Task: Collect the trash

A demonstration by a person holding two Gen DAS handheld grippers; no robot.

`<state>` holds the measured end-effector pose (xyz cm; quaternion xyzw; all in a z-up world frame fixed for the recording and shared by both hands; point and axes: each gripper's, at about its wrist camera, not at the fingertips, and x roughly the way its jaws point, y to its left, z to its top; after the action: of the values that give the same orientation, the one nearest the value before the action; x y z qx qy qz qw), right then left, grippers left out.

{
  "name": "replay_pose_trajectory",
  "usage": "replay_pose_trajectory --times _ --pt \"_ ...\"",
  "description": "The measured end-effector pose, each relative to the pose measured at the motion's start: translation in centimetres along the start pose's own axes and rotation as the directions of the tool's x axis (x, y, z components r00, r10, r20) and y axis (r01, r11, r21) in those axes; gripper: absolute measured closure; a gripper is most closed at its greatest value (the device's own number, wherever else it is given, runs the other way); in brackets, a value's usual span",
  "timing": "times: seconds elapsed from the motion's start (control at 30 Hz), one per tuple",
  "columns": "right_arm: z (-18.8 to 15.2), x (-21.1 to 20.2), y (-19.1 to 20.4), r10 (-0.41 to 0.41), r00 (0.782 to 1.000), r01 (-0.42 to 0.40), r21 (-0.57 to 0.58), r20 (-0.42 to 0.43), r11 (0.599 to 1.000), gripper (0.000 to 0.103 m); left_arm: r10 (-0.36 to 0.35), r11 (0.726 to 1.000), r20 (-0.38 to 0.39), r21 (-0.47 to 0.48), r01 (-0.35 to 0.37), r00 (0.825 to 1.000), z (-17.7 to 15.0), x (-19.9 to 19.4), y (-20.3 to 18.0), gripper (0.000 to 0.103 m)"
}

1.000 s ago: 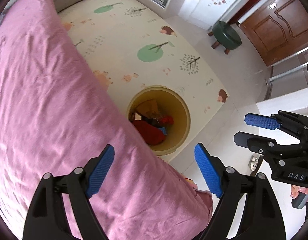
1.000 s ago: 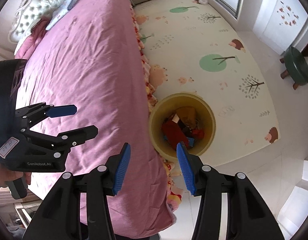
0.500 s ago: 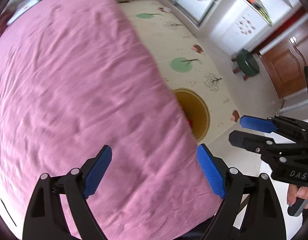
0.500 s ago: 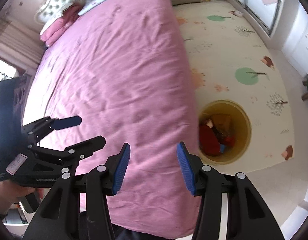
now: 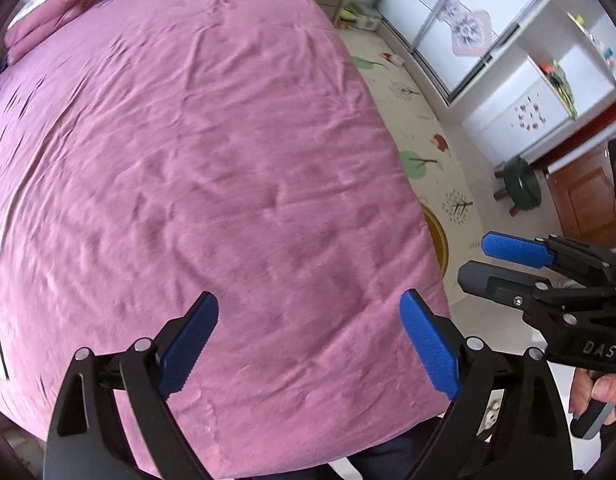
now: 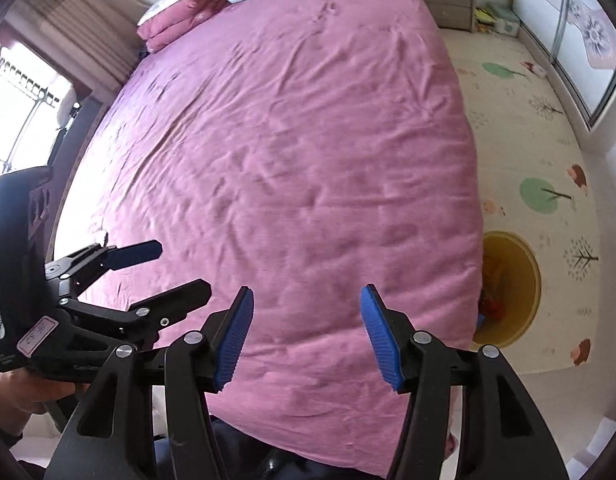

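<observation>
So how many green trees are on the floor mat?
2 in the right wrist view: one tree up near the window, one tree further down, just above the yellow bin. The bed may hide more.

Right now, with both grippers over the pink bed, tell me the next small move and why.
Probably sweep both views further up the pink bedspread to look for trash. The left gripper and right gripper hold nothing, their jaws opening; the yellow bin on the floor already holds scraps, and no litter shows on the cover nearby.
</observation>
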<state>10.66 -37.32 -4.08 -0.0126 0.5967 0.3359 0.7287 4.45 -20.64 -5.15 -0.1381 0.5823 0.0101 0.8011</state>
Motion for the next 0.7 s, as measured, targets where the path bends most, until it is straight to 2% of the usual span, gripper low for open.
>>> replay_pose_trajectory --times 0.1,0.17,0.3,0.37,0.43,0.57,0.7 --pt "0.2 -0.4 1.7 0.001 1.0 -0.001 -0.011 0.018 1.0 0.044 0.006 0.999 0.026 -0.038 -0.005 1.0 -0.5 -1.3 1.6 0.009" --pt "0.3 -0.8 2.5 -0.001 1.0 0.001 -0.006 0.03 1.0 0.038 0.016 0.998 0.051 -0.055 -0.013 0.999 -0.7 -2.3 2.2 0.006" --pt "0.7 -2.7 4.7 -0.014 0.996 0.013 0.002 0.087 1.0 0.019 0.04 0.997 0.083 -0.072 -0.034 0.996 -0.8 -4.6 3.2 0.004" --pt "0.9 -4.0 5.9 -0.012 0.993 0.014 -0.011 0.115 1.0 0.018 0.072 0.995 0.104 -0.071 -0.065 0.992 -0.7 -6.1 3.5 0.004" --pt "1.2 -5.3 7.2 -0.011 0.99 0.015 -0.025 0.144 1.0 0.014 0.067 0.995 0.136 -0.078 -0.056 0.988 -0.8 -8.0 3.8 0.004" --pt "1.6 -7.8 9.1 -0.009 0.98 0.016 -0.032 0.199 0.999 0.01 0.098 0.992 0.22 -0.097 -0.078 0.971 -0.8 -11.8 4.3 0.004" --pt "1.4 -9.9 10.9 -0.012 0.972 0.022 -0.04 0.237 0.999 0.009 0.18 0.982 0.288 -0.106 -0.156 0.94 -1.1 -14.5 4.7 0.004"
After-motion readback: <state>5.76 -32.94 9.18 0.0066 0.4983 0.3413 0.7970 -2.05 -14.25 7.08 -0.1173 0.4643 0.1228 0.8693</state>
